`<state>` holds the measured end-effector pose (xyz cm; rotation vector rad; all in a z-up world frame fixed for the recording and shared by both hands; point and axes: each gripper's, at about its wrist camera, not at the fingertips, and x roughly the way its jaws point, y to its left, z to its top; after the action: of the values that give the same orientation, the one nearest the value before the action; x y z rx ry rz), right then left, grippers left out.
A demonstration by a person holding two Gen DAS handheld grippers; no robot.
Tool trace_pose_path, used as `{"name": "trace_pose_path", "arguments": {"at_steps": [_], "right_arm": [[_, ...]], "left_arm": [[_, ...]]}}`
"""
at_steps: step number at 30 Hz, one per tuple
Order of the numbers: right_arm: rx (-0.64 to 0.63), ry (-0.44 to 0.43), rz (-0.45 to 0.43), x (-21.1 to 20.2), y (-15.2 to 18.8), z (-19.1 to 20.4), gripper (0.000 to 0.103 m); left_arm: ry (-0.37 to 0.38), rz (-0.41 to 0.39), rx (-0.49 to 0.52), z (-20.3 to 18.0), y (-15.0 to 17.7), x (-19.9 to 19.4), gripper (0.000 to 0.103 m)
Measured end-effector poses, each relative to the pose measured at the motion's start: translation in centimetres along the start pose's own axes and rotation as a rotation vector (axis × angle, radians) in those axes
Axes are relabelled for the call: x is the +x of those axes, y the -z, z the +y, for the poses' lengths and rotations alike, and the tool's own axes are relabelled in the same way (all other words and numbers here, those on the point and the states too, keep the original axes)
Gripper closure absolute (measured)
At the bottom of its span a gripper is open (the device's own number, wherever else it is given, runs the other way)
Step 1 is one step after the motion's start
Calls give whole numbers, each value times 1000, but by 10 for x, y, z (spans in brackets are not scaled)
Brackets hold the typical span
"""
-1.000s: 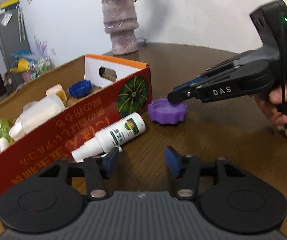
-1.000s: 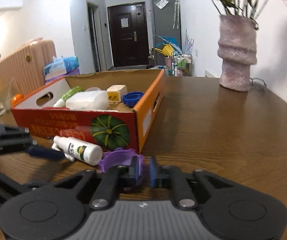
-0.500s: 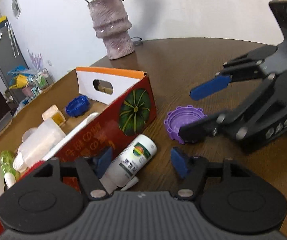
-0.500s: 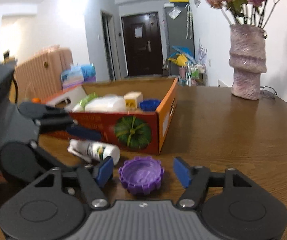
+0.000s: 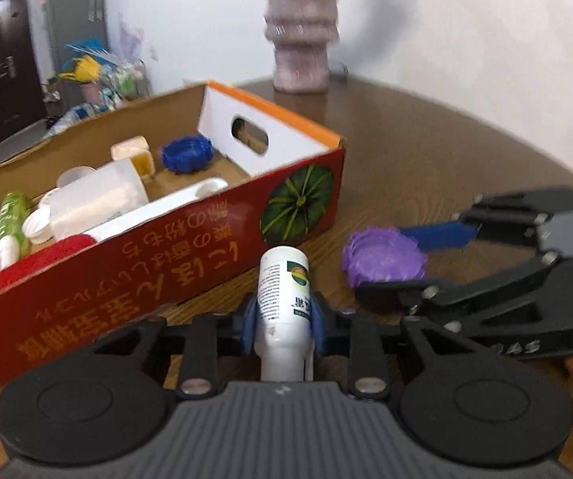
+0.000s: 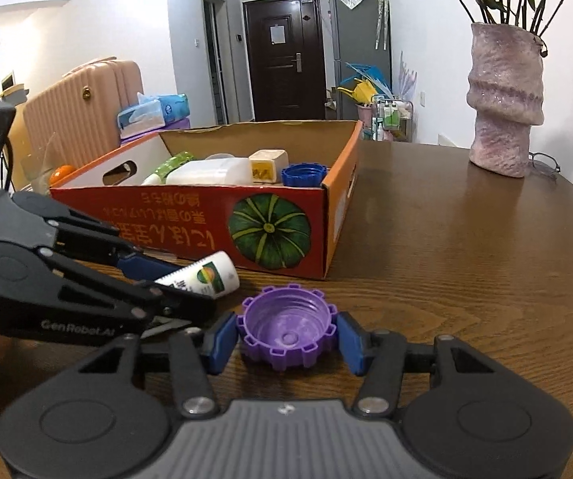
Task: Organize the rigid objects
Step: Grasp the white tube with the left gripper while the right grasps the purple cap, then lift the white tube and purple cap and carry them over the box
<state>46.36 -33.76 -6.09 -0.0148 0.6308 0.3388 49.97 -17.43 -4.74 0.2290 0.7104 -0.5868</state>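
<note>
- Two hand-held grippers work side by side on the brown wooden surface (image 6: pixel 466 247), one in each of the person's hands.
- The left hand-held gripper (image 5: pixel 281 321) is clamped narrow on one white spray bottle (image 5: pixel 283 303); its blue pads press the bottle's sides, and the bottle's base points away toward the box.
- The right hand-held gripper (image 6: pixel 286 339) is closing, with one purple ridged cap (image 6: pixel 286 329) between its blue pads; the cap sits open side up on the surface, and a thin gap shows on the right pad's side.
- One red and orange cardboard box (image 6: pixel 214 219) stands on the surface just beyond both grippers, its near wall printed with a green pumpkin.
- Inside the box, counted from the left view: one blue ridged cap (image 5: pixel 186 153) at the far right corner, one small cream cube-shaped container (image 5: pixel 132 155), one large white jug (image 5: pixel 98 195) lying down, one green bottle (image 5: pixel 10 215) at the left, one small white cap (image 5: pixel 38 225), and one red item (image 5: pixel 30 263) at the near left corner.
- The box's near wall stands between the grippers and the inside of the box.
- One pinkish vase (image 6: pixel 506 99) with flowers stands at the far right of the surface, well apart from the box.
- One pair of glasses (image 6: pixel 544 165) lies just right of the vase.
- Beyond the surface at the left stands one pink suitcase (image 6: pixel 82 103).
</note>
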Motion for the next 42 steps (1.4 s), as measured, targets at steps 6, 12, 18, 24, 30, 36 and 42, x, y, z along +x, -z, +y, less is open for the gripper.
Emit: {"name": "trace_pose_path", "arguments": {"at_steps": [6,12,18,24,30,36,42], "right_arm": [[-72,69,-28,-5,1,15,50],[-86,171,-78,-28,4,34,50],[-146,177,-275,-115,14,100,50],[-117,46,-437,-190,52,160,50],[-106,67,-529,-238,100,208,50],[-147,87,-539,-249,113,231,50],[-139,65,-520,-241,110,231,50]], "left_arm": [[-156,-106,-28,-17,23,-65,75],[-251,-257,-147,-22,55,-165,75],[-339,-418,-236,-40,92,-252,75],[-405,-509,-266,-61,128,-303,75],[-403,-510,-286,-68,160,-325,75],[-388,-521,-275,-71,172,-339,75],[-388,-517,-281,-67,175,-339,75]]}}
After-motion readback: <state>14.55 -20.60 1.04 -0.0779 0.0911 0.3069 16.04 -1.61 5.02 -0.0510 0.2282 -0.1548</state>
